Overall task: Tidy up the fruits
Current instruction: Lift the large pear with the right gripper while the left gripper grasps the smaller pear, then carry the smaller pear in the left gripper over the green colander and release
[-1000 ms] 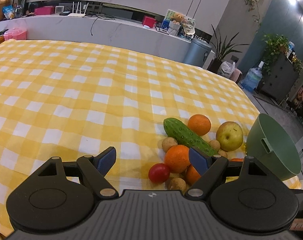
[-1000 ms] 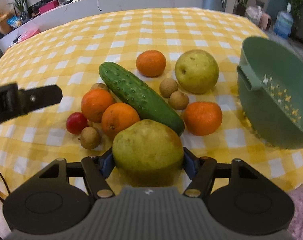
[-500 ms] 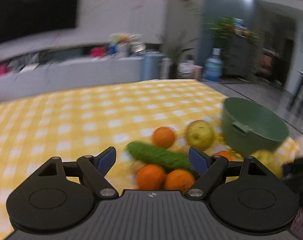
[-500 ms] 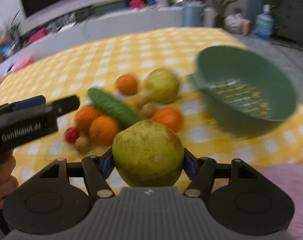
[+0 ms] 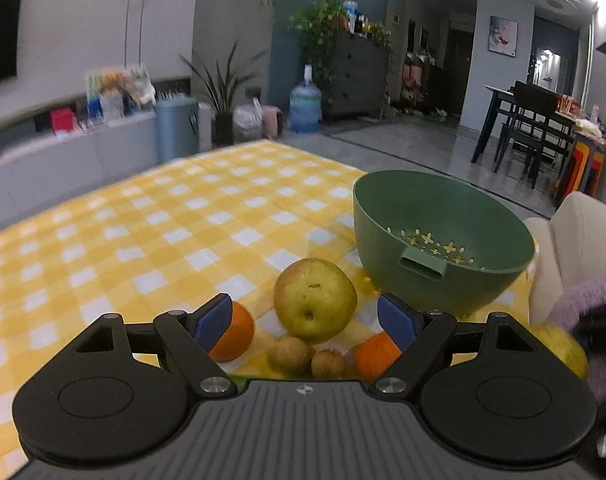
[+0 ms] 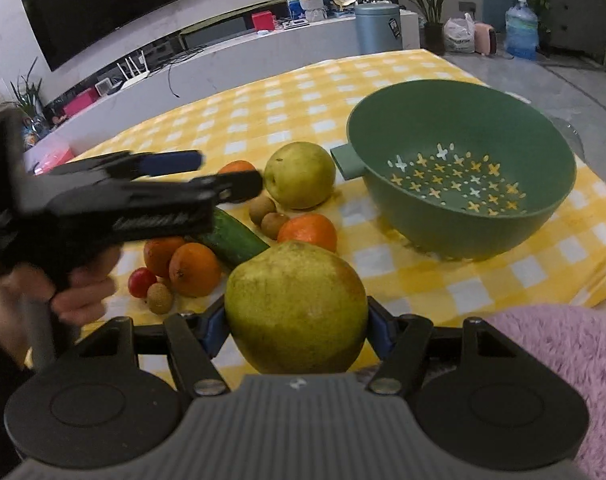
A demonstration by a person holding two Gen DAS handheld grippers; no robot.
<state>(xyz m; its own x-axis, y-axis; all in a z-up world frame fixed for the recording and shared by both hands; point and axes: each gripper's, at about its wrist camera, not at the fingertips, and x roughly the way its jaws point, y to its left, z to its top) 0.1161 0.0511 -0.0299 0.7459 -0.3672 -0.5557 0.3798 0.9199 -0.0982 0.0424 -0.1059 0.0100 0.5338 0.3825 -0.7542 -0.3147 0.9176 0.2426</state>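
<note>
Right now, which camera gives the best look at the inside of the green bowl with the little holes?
The right wrist view: it looks down into the green bowl, showing the whole perforated bottom, with no fruit in it. The left wrist view sees the bowl from lower down, mostly its outer wall and handle, with only a strip of holes.

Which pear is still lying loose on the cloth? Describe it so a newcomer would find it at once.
Start at the green colander on the checked tablecloth. Right beside its handle lies the loose pear, with two small brown fruits before it. Unlike the pear clamped in the right gripper, nothing holds it.
</note>
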